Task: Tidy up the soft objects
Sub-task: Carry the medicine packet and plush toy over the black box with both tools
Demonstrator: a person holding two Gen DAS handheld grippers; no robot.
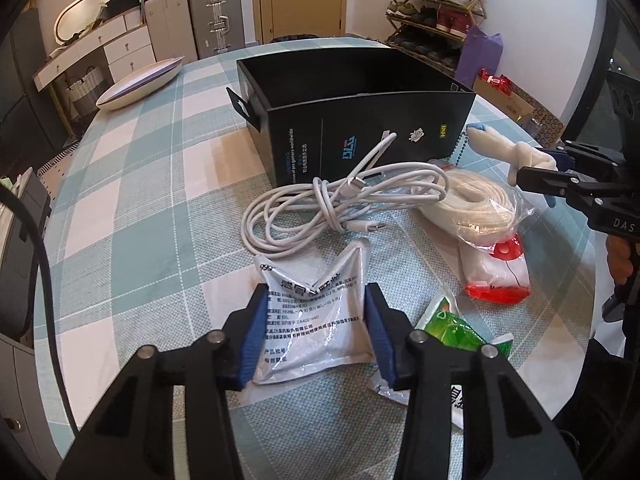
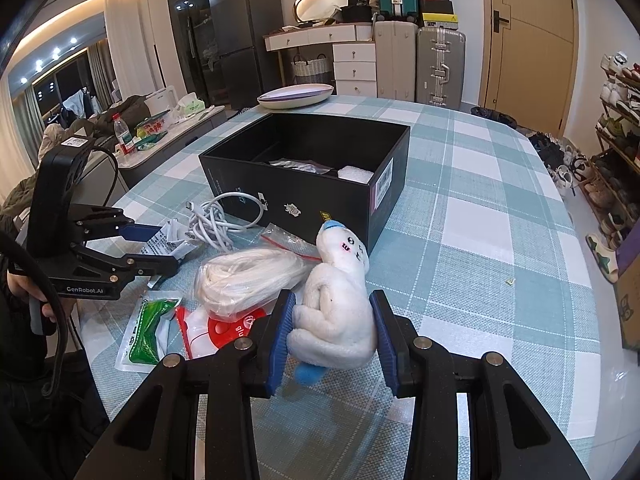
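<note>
- Nearest the lens: left gripper (image 1: 314,330) straddling a silvery printed pouch (image 1: 310,316), pads touching both sides (light, crinkly, likely slippery).
- Right gripper (image 2: 332,334) pinched on white plush toy (image 2: 334,312), just in front of the black box (image 2: 304,184); soft, best held mid-body.
- Open checked tablecloth (image 2: 480,240) right of the box; top unobstructed.

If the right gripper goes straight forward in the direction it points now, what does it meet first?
The white plush toy already sits between the right gripper fingers. Beyond it, probably the black box near its corner, though depth is unclear.
</note>
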